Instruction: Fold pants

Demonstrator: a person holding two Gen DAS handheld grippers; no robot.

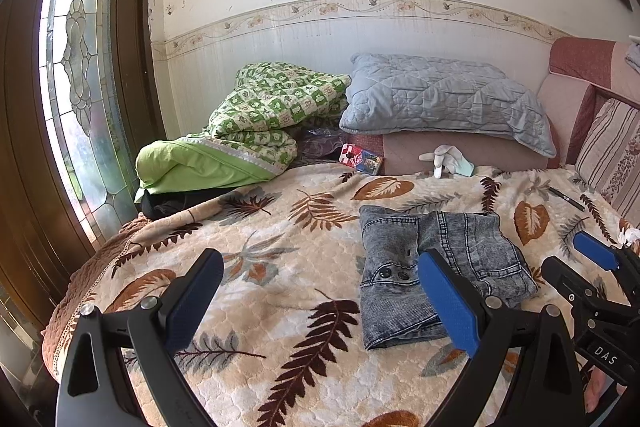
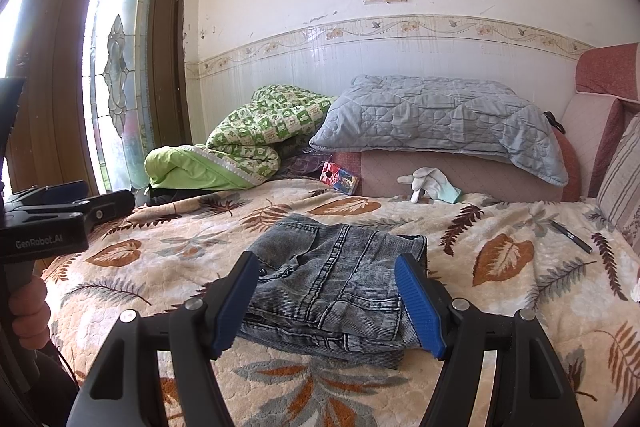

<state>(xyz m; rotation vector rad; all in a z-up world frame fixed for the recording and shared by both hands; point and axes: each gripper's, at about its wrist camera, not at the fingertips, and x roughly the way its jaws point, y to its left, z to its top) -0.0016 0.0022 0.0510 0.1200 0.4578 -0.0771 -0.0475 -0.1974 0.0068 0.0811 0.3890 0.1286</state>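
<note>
Nearest your right-hand camera, the right gripper, black with blue ribbed pads, has its jaws spread wide, one on each side of the near edge of the folded grey washed-denim pants. The pads do not press on the cloth; nothing is held. It points forward and slightly down at the bundle.

Your left gripper, the same black-and-blue tool, also stands wide open and empty, angled slightly down over the bare blanket. Its right pad overlaps the pants in that view, but whether it touches them you cannot tell. From the right camera you see its body at the left edge, with your left hand wrapped round the handle below it.

The pants lie folded into a compact rectangle on the cream plush blanket with brown and grey leaf print, roughly at its middle, waistband buttons toward the left.

Further out, a dark pen lies on the blanket to the right, well apart from the pants. At the back, a white glove rests beside a pink cushion, under a pale blue quilted pillow; a green checked quilt is bunched to the left, near the glazed wooden door.
</note>
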